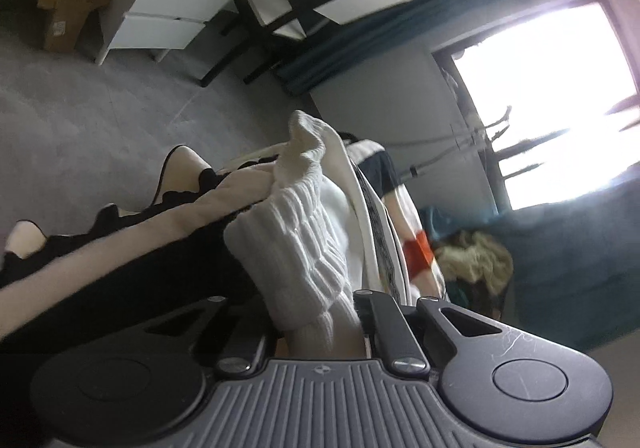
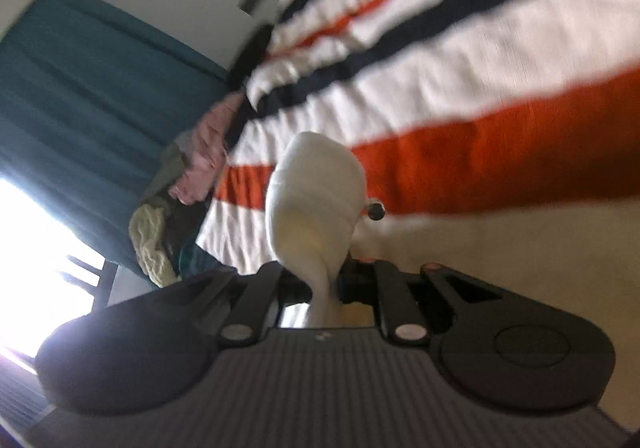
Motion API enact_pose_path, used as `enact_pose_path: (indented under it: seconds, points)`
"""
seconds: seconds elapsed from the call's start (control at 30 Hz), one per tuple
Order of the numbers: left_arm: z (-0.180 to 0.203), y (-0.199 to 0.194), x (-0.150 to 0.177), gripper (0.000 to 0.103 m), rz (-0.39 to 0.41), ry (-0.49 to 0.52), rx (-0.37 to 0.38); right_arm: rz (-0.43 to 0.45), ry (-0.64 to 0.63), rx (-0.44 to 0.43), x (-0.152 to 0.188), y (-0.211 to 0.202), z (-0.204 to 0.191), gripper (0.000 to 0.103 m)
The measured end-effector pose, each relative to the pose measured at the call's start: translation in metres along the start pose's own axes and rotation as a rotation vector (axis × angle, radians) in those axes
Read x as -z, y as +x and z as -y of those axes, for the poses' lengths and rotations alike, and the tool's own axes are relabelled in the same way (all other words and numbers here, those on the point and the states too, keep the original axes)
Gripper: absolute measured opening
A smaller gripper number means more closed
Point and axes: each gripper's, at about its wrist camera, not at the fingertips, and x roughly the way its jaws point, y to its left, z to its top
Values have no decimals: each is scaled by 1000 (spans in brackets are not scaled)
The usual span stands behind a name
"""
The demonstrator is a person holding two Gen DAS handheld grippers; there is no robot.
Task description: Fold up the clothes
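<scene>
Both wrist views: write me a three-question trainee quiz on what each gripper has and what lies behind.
1. True or false: the left gripper is shut on the white ribbed knit.
2. What does the right gripper pinch? A) cream fabric B) pink garment C) teal curtain
3. Which three colours stripe the cloth behind the right gripper?

Key:
1. True; the knit bunches out from between the closed jaws.
2. A; the cream fabric twists up from the jaws, while the pink garment lies on a pile further back beside the teal curtain.
3. White, navy and orange.
</scene>
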Motion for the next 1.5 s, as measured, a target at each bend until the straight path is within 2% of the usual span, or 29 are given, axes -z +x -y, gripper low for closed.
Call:
enact_pose_path:
  seconds: [0.07,0.13,0.23,0.27,0.33,0.43,0.53,0.57,0.6,0.63,0.67,0.7,0.73,0.77,0.9,1.07,1.27,1.5]
  points:
    - [-7,-10,2,9,-18,26,-13,28,-50,35,-3,-11,-4,10]
    - [-18,-8,15,9,-43,26,-43,18,-39,136,-5,-16,5,10]
    - [-42,6,26,9,-70,41,-106,-72,-3,328,-4,-7,29,11]
    - [-50,11,28,9,-83,42,-126,-102,30,353,-2,-3,38,11]
    - [-63,17,28,10,-97,34,-131,-109,69,334,-2,-4,46,11]
    - [-66,17,29,12,-98,56,-128,-115,-6,347,-2,-3,35,13]
    - [-56,8,32,23,-98,113,-164,-113,-5,352,-4,-3,33,19]
    - [-52,6,33,29,-101,136,-178,-115,-16,358,-4,-3,30,25]
    - [-49,2,34,34,-103,157,-191,-111,-34,354,-5,-6,27,35]
    - [-44,-2,35,46,-103,175,-207,-107,-51,350,-6,-8,23,43]
    - [-39,-7,35,60,-99,195,-225,-103,-68,346,-7,-10,19,62]
    - [-35,-14,36,66,-89,220,-245,-76,-90,338,-8,-16,13,72]
    - [-29,-20,35,70,-76,248,-266,-49,-112,329,-10,-23,7,76]
    - [-24,-27,35,72,-62,271,-279,-24,-135,313,-11,-28,0,83]
    - [3,-49,42,80,11,346,-270,72,-295,249,-7,-46,-38,84]
    - [55,-61,75,83,115,506,-240,166,-490,74,13,-81,-87,83]
    - [125,-38,147,84,138,737,-138,167,-704,-164,57,-123,-131,83]
    - [180,-5,234,84,64,876,43,64,-765,-397,99,-155,-152,83]
